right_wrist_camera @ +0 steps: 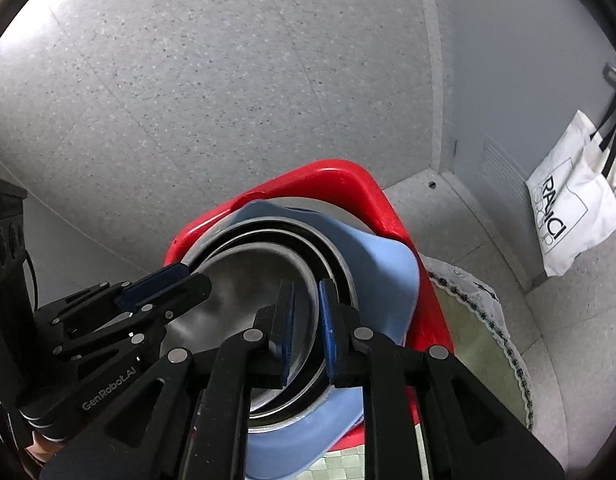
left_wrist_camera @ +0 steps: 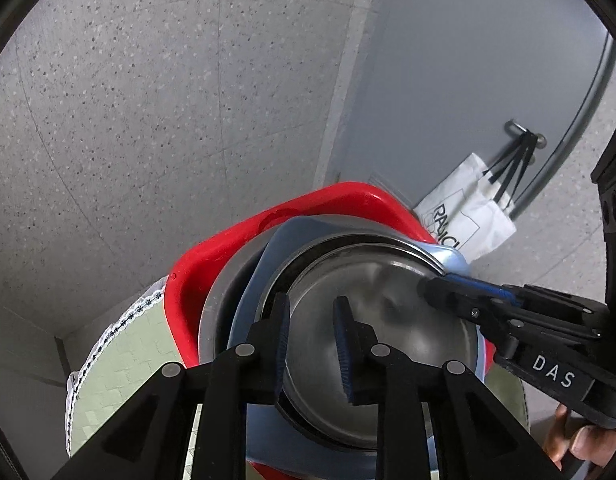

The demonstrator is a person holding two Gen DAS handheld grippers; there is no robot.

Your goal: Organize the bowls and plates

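Observation:
A stack of nested steel bowls (left_wrist_camera: pixel 387 320) (right_wrist_camera: pixel 244 280) sits in a light blue plate (left_wrist_camera: pixel 268 264) (right_wrist_camera: pixel 379 280), all inside a red basin (left_wrist_camera: pixel 212 256) (right_wrist_camera: pixel 347 184). My left gripper (left_wrist_camera: pixel 309 308) (right_wrist_camera: pixel 192 276) is at the top bowl's left rim, slightly open, one finger outside and one inside, with a gap showing between its pads. My right gripper (right_wrist_camera: pixel 306 292) (left_wrist_camera: pixel 427 286) straddles the opposite rim with its blue pads narrowly apart. The thin rim runs between them and neither pad visibly presses on it.
The basin stands on a round table with a green checked cloth (left_wrist_camera: pixel 120 360) (right_wrist_camera: pixel 479 340) edged in white lace. Speckled grey floor lies beyond. A white tote bag (left_wrist_camera: pixel 463 212) (right_wrist_camera: pixel 567 216) hangs from a grey door's handle. A hand (left_wrist_camera: pixel 575 440) holds the right gripper.

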